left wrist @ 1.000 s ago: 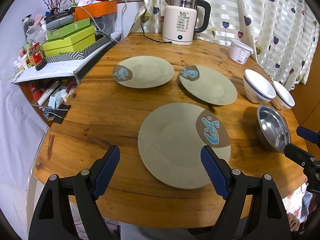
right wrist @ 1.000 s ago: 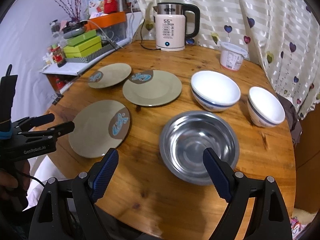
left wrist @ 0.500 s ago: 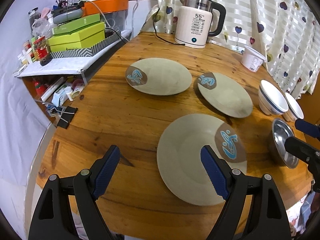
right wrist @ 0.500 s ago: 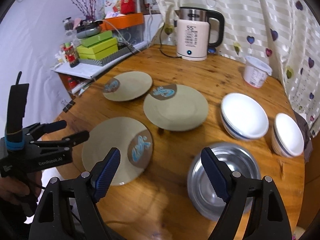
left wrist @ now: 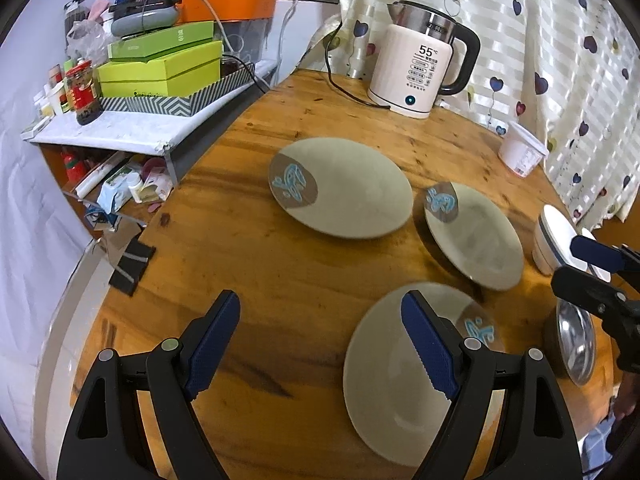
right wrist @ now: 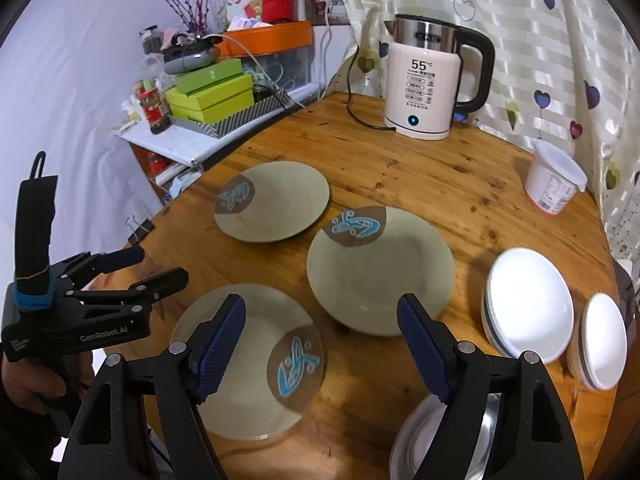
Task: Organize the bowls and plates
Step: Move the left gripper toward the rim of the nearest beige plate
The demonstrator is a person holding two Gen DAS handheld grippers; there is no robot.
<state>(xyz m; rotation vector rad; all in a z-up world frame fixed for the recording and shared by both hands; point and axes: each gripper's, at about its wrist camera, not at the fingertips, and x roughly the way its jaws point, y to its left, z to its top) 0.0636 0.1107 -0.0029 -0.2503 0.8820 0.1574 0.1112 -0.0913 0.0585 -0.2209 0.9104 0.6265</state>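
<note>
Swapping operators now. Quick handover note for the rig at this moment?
Left gripper: open, empty, above the table's near edge.
Right gripper: jaws have just been closing a little but stand wide, nothing between them.
On the wooden table: three beige plates, far, middle, near, all lying apart. Two white bowls and the steel bowl stand apart too.
Done: nothing stacked.
Left: stack plates, nest bowls.

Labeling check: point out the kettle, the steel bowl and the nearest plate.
kettle (right wrist: 420,92): right wrist view, on its white body.
steel bowl (left wrist: 576,344): left wrist view, on its inner wall.
nearest plate (right wrist: 256,364): right wrist view, on its bare centre.
</note>
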